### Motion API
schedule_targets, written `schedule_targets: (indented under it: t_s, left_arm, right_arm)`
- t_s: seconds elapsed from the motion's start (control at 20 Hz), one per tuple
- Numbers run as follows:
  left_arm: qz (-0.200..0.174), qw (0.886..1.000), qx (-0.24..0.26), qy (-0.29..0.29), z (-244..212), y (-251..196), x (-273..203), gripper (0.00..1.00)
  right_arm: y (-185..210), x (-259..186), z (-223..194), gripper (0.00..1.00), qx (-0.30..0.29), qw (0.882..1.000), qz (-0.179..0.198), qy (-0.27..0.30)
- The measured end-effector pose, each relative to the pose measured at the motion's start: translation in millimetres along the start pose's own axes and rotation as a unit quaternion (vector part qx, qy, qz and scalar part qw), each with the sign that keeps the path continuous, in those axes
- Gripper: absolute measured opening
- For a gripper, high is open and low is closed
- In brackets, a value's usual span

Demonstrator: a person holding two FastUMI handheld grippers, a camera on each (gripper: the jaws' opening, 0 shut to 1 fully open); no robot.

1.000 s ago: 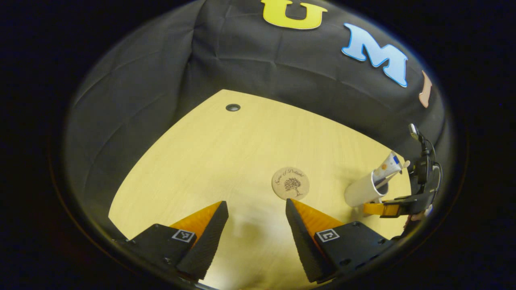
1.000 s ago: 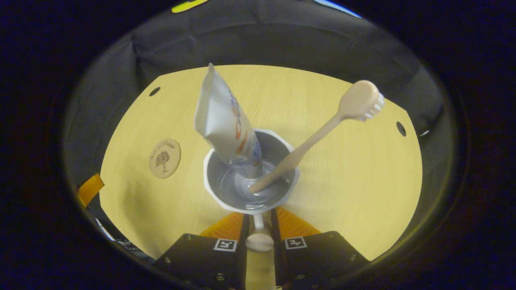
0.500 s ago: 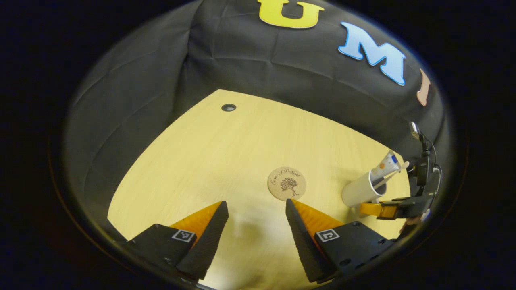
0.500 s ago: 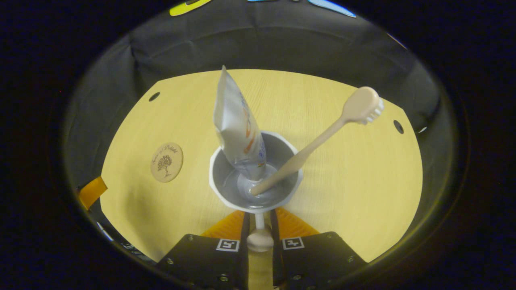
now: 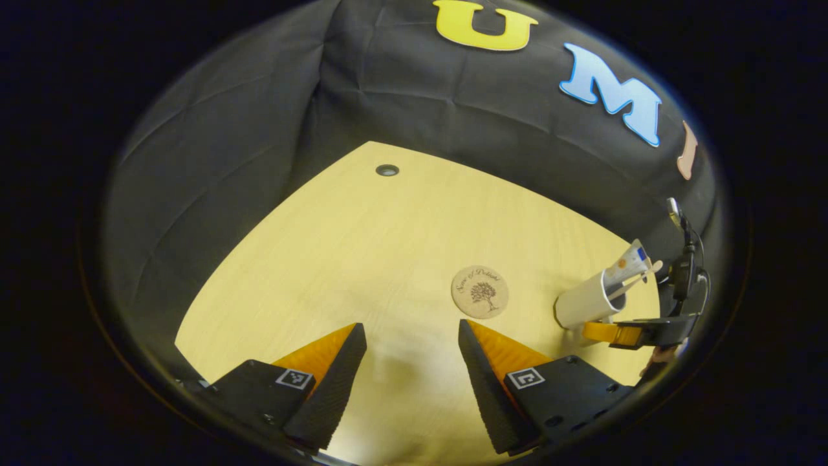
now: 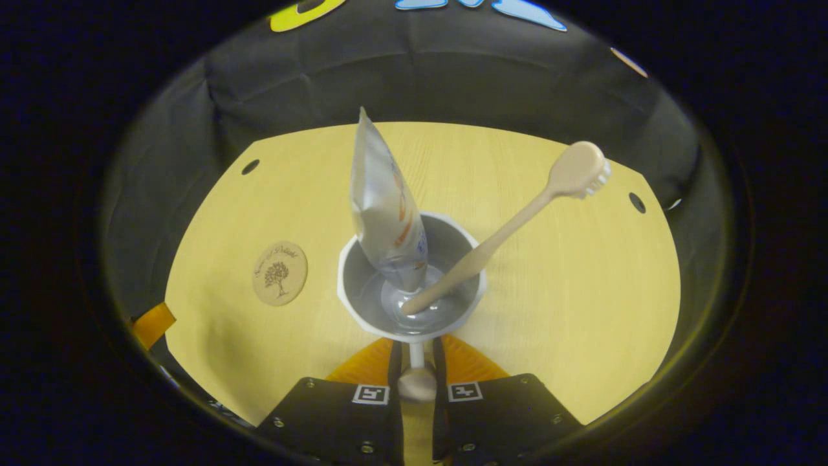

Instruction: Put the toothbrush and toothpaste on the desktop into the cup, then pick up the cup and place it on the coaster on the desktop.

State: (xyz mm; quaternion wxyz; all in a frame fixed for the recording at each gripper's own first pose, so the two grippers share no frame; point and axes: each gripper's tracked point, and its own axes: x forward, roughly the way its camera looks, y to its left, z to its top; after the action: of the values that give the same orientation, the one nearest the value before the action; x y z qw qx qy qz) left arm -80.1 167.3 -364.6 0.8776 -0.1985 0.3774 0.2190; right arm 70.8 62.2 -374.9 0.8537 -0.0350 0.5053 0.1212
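Note:
A white cup (image 6: 359, 294) holds a toothpaste tube (image 6: 381, 200) and a beige toothbrush (image 6: 517, 220), both leaning out over the rim. My right gripper (image 6: 416, 353) is shut on the cup's handle (image 6: 417, 383). The round cork coaster (image 6: 279, 273) lies on the table left of the cup, apart from it. In the left gripper view the cup (image 5: 582, 304) sits tilted at the far right, with the right gripper (image 5: 605, 332) below it and the coaster (image 5: 479, 292) a short way to its left. My left gripper (image 5: 411, 340) hangs open over bare table near the coaster.
The light wooden table (image 6: 550, 291) has small round holes near its back corners (image 6: 250, 167) (image 6: 636, 202). Black cloth walls close in the table on the far sides. A hand shows at the right gripper (image 5: 663, 353).
In the right gripper view the coaster has drifted slightly right, closer to the cup, and the toothpaste tube now stands more upright. The left gripper stays open, its view shifting only slightly.

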Motion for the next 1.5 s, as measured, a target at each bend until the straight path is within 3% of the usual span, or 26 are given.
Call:
schedule_targets:
  t_s: [0.2,0.3,0.45,0.9,1.0,1.05,1.15,1.35,1.4,1.45,1.5]
  left_arm:
    - [0.005,1.000,-0.004,-0.002,-7,10,-10,0.89]
    - [0.009,1.000,-0.007,-0.003,-13,11,-21,0.94]
    - [0.019,1.000,-0.012,-0.003,-22,24,-52,0.93]
    - [0.053,0.998,-0.043,0.006,-57,109,-148,0.93]
    - [0.055,0.997,-0.046,0.005,-52,108,-150,0.94]
    - [0.056,0.997,-0.046,0.005,-50,109,-148,0.89]
    - [0.055,0.997,-0.046,0.005,-47,104,-140,0.94]
    - [0.045,0.998,-0.042,0.005,-44,87,-133,0.93]
    - [0.042,0.998,-0.040,0.005,-42,81,-133,0.94]
    - [0.040,0.999,-0.037,0.004,-38,78,-131,0.89]
    - [0.038,0.999,-0.034,0.004,-37,75,-127,0.98]
  right_arm:
    - [5,-29,21,0.17,-0.014,1.000,0.015,-0.006]
    - [14,-43,34,0.17,-0.024,0.999,0.024,-0.007]
    - [34,-69,54,0.18,-0.039,0.998,0.039,-0.007]
    - [111,-27,46,0.17,-0.064,0.996,0.054,0.002]
    - [118,-19,44,0.17,-0.066,0.997,0.046,0.004]
    - [119,-19,45,0.18,-0.070,0.997,0.042,-0.001]
    - [120,-23,43,0.18,-0.076,0.996,0.037,-0.001]
    - [125,-23,36,0.30,-0.060,0.997,0.055,0.010]
    - [124,-23,36,0.22,-0.056,0.997,0.054,0.012]
    - [124,-24,36,0.32,-0.054,0.997,0.054,0.007]
    - [123,-26,38,0.32,-0.051,0.997,0.053,0.002]
